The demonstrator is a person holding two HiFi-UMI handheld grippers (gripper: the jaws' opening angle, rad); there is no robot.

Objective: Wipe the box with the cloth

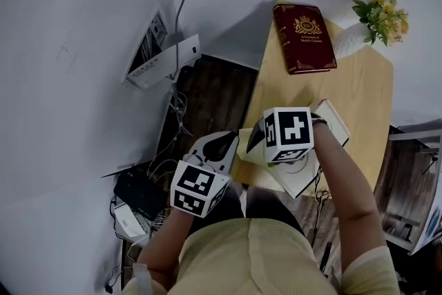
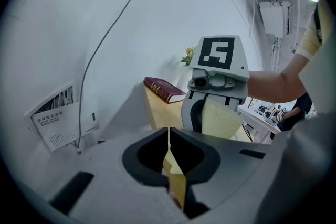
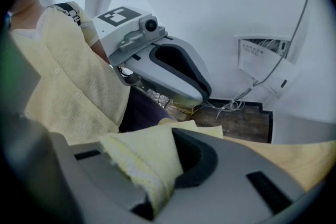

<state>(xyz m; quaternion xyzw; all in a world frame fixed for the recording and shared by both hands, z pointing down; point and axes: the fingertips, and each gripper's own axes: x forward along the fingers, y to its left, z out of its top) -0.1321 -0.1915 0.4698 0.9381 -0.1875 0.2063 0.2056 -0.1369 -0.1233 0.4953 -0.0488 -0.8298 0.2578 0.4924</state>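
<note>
A pale yellow cloth (image 1: 250, 148) is stretched between my two grippers at the table's near left corner. My left gripper (image 1: 219, 150) is shut on one edge of the cloth (image 2: 176, 182), just off the table's left side. My right gripper (image 1: 254, 141) is shut on a bunched corner of the cloth (image 3: 143, 161) and hovers over the white box (image 1: 335, 124). The box lies flat on the wooden table (image 1: 360, 88) and is mostly hidden under the right gripper's marker cube and the person's arm. In the left gripper view the right gripper (image 2: 206, 113) faces me with the cloth (image 2: 222, 120) hanging from it.
A red book (image 1: 304, 38) lies at the table's far end, with a vase of yellow flowers (image 1: 381, 10) at the far right corner. Cables (image 1: 177, 107), a white panel (image 1: 163, 56) and a black box (image 1: 138, 194) sit on the dark floor to the left.
</note>
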